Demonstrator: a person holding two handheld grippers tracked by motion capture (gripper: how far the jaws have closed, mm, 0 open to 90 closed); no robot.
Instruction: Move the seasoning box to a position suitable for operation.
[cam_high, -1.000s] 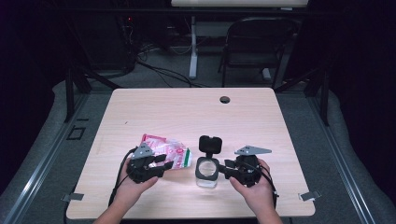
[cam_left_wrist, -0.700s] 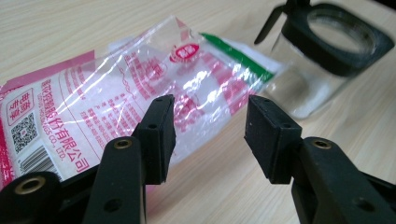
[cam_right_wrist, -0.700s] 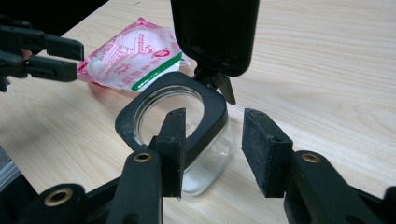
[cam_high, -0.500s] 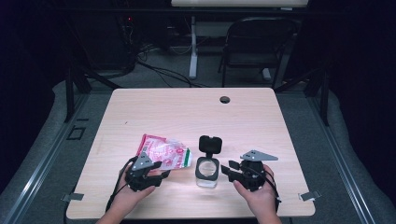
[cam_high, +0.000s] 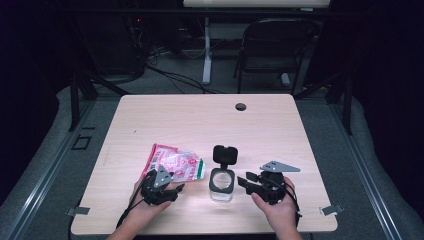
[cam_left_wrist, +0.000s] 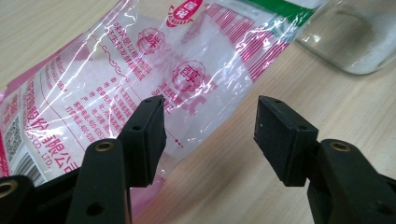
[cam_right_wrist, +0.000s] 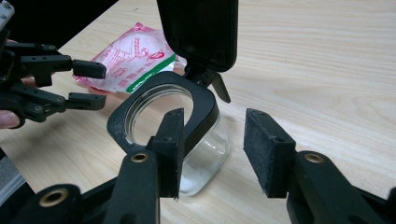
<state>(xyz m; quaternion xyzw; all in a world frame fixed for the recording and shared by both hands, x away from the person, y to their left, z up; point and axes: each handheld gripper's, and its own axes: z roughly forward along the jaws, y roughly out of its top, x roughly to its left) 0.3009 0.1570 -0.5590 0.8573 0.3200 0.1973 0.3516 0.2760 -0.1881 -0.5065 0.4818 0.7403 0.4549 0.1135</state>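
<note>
My left gripper, jaws just opened wide, hangs low over the bag, which lies flat on the table left of the jar, nothing pinched. Right gripper, jaws just eased apart w/ nothing gripped, sits just beside the jar, lid flipped up. Risk: film's slick, so a shallow bite could slip; a nudge could tip the jar.

both hands sit at the near edge; the left claw has just been opening, the right claw gapes too.
</note>
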